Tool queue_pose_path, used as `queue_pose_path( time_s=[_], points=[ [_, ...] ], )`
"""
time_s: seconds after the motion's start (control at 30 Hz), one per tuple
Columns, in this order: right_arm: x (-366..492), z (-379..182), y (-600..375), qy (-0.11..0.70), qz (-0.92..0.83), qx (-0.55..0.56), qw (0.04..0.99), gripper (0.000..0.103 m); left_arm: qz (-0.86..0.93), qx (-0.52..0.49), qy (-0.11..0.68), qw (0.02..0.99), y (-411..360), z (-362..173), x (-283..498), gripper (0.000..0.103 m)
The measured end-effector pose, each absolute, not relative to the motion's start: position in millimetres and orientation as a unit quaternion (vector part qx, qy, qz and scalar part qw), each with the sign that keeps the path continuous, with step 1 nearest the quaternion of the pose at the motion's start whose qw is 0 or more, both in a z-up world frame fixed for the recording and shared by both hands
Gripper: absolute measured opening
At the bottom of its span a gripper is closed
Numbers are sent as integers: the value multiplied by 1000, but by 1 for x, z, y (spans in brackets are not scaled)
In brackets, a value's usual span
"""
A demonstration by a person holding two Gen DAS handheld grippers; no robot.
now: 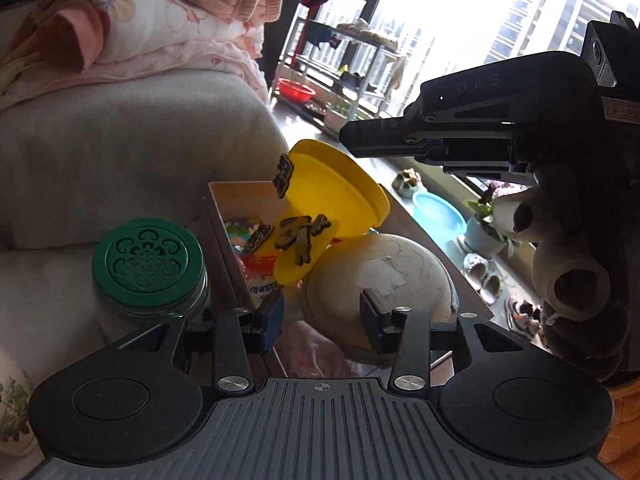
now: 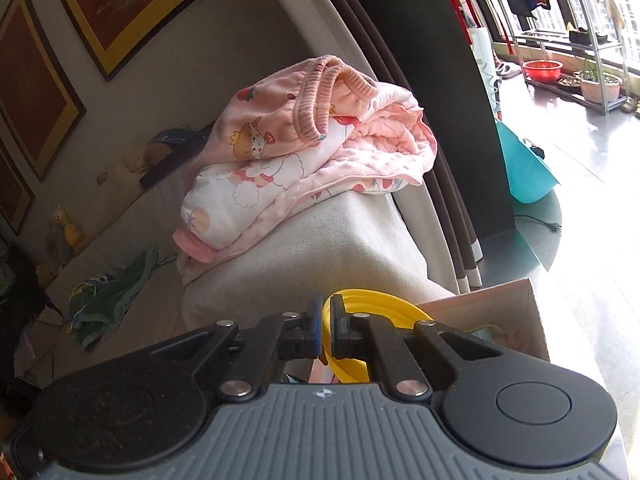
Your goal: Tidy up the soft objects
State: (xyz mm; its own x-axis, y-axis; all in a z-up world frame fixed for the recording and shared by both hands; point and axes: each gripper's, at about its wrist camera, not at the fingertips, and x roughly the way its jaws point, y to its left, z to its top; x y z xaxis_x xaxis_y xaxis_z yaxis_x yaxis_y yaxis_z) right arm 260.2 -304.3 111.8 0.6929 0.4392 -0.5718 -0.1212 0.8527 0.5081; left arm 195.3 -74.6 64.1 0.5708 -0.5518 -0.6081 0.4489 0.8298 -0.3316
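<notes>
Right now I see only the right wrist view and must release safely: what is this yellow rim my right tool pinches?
Observer: The rim of a yellow cup with dark cut-out figures stuck on its side; the right tool is shut on it.
Operator: What lies under it?
Observer: It is tilted, its base over an open cardboard box holding colourful items.
Operator: Anything beside the box?
Observer: A green-lidded jar stands on the side of the box away from the window.

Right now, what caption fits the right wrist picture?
Right tool pinching a yellow cup beside pink clothes.
</notes>
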Motion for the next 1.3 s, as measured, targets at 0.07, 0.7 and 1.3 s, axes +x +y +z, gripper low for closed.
queue_pose_path(
  time_s=[0.07,0.7,1.3],
  points=[
    [261,100,-307,371,130,215,894,4,-282,-78,364,884,-69,65,193,46],
    [103,121,-278,317,89,107,938,64,-183,19,344,921,2,57,67,46],
    [50,2,-217,390,49,12,919,97,-75,23,338,938,-13,3,13,81]
  ],
)
